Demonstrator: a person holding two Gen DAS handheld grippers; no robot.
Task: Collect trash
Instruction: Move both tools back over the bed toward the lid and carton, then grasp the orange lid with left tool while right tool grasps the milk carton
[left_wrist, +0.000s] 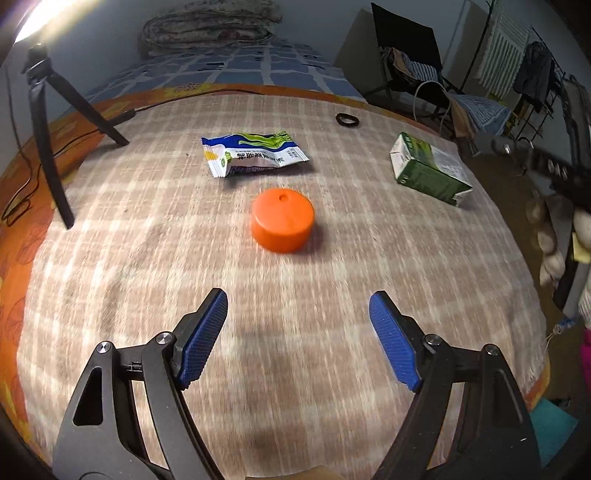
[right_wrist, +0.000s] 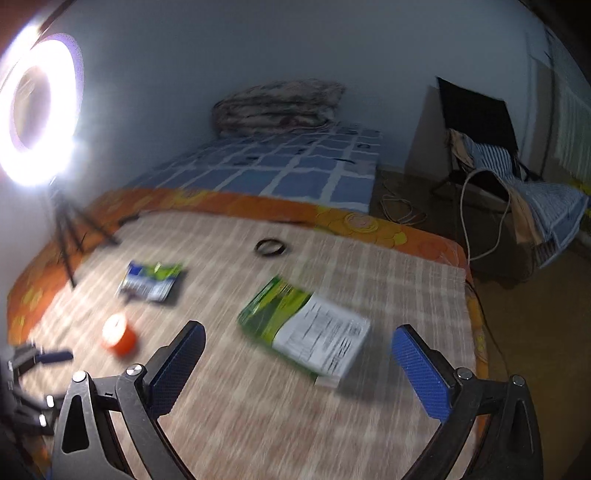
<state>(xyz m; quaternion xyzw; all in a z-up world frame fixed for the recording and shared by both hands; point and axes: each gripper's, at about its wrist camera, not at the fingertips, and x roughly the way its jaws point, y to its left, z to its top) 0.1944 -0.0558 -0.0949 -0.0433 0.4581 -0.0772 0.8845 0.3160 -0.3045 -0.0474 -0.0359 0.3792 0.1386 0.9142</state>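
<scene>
An orange cap (left_wrist: 282, 224) lies on the checked cloth just ahead of my left gripper (left_wrist: 298, 310), which is open with nothing between its blue pads. Behind the cap lies a blue, white and green snack wrapper (left_wrist: 253, 153). A green and white carton (left_wrist: 428, 168) lies on its side at the right. In the right wrist view the carton (right_wrist: 306, 326) is close ahead of my right gripper (right_wrist: 297, 343), whose jaws stand open and empty. The cap (right_wrist: 119, 335) and wrapper (right_wrist: 151, 282) show blurred at its left.
A black hair tie (left_wrist: 347, 120) lies near the table's far edge. A black tripod (left_wrist: 48, 125) stands at the left with a bright ring light (right_wrist: 37, 110) above. Beyond the table are a bed (right_wrist: 280, 170) and a chair with clothes (right_wrist: 491, 162).
</scene>
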